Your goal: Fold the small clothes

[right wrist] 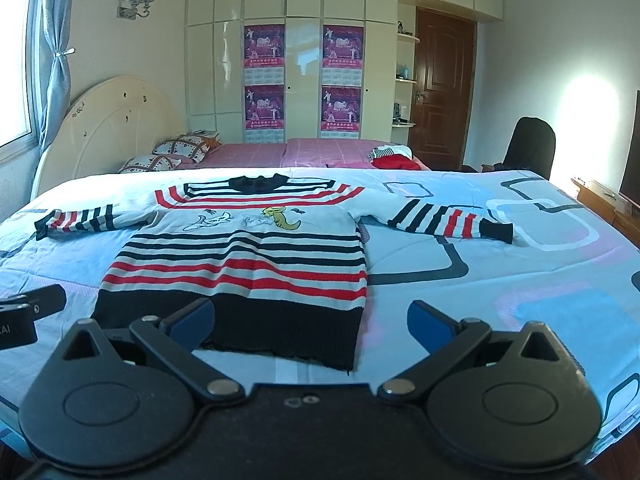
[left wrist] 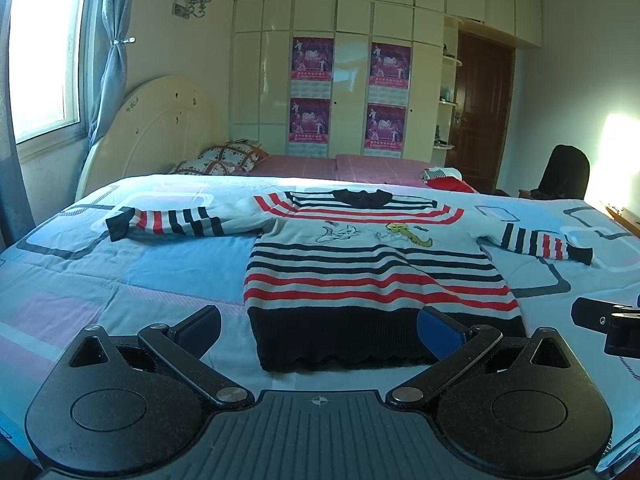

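The striped sweater is lying flat on the quilt, sleeves spread — no fold made yet. Left gripper and right gripper are hovering near its hem (jaws wide, empty).

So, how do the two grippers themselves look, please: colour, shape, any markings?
Both are matt black. The left gripper and the right gripper each have two angled link arms on silver pivot pins, round black housings and blue finger pads. The left base is ribbed with a small crosshair mark. No cables or sleeves show.
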A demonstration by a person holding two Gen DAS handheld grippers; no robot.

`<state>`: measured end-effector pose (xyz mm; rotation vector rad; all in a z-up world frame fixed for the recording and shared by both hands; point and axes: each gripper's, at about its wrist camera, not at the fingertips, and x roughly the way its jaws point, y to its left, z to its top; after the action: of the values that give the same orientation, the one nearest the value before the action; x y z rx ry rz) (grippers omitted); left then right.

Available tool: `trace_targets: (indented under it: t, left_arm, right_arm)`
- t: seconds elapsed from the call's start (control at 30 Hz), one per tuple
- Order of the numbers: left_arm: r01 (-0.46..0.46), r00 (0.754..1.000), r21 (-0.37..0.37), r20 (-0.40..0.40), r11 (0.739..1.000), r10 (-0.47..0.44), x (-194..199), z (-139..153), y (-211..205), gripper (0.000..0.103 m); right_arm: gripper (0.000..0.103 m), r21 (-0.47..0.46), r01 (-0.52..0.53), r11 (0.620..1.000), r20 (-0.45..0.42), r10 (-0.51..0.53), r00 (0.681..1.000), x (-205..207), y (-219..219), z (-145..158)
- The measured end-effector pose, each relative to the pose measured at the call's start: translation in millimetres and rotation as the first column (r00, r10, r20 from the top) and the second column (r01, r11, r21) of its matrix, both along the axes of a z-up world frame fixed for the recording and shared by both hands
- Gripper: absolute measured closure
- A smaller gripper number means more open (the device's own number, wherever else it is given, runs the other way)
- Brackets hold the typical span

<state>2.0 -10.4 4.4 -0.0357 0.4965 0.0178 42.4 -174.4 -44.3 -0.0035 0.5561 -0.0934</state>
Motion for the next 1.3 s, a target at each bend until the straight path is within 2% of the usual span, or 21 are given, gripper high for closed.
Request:
trace_targets:
  t: [0.8,0.87,0.93,1.03,1.1,1.17,1.2,1.23,1.3]
  left_arm:
    - [0.006,1.000,-0.012,-0.008,1.000,-0.007,1.1,-1.4,2.5,0.000]
    - [0.019,1.000,-0.044,-0.017,0.999,-0.019,7.2,0.6,4.9,0.000]
    - [0.024,1.000,-0.105,0.003,0.994,-0.024,17.1,3.7,11.2,0.000]
    - [0.064,0.998,-0.184,0.011,0.981,-0.063,47.6,7.1,16.0,0.000]
    - [0.091,0.996,-0.196,0.000,0.976,-0.093,78.3,6.0,13.7,0.000]
    - [0.090,0.995,-0.187,-0.029,0.978,-0.097,112.4,3.7,6.5,0.000]
    - [0.093,0.995,-0.191,-0.026,0.977,-0.100,127.8,2.2,4.4,0.000]
    - [0.096,0.994,-0.201,-0.026,0.975,-0.103,141.3,0.5,0.5,0.000]
    - [0.085,0.995,-0.215,-0.029,0.973,-0.093,172.0,-5.3,-8.0,0.000]
  right_arm:
    - [0.000,-0.006,-0.004,1.000,-0.002,0.004,1.000,2.3,5.0,-1.3]
    - [0.000,0.015,-0.004,1.000,-0.009,0.004,1.000,5.2,2.3,-0.8]
    - [0.000,0.083,0.006,0.997,-0.002,-0.006,1.000,11.3,-12.5,1.9]
    - [0.000,0.181,0.071,0.981,0.030,-0.078,0.997,29.6,-51.0,7.8]
    - [0.001,0.252,0.135,0.958,0.018,-0.144,0.989,49.4,-85.9,7.1]
    - [0.007,0.343,0.179,0.922,0.034,-0.202,0.979,68.3,-126.9,2.0]
    - [0.019,0.372,0.204,0.906,0.031,-0.231,0.972,80.2,-146.6,-1.4]
    - [0.036,0.398,0.224,0.889,0.025,-0.255,0.967,90.4,-168.6,-6.6]
    - [0.051,0.439,0.270,0.857,0.013,-0.307,0.952,117.5,-204.1,-20.2]
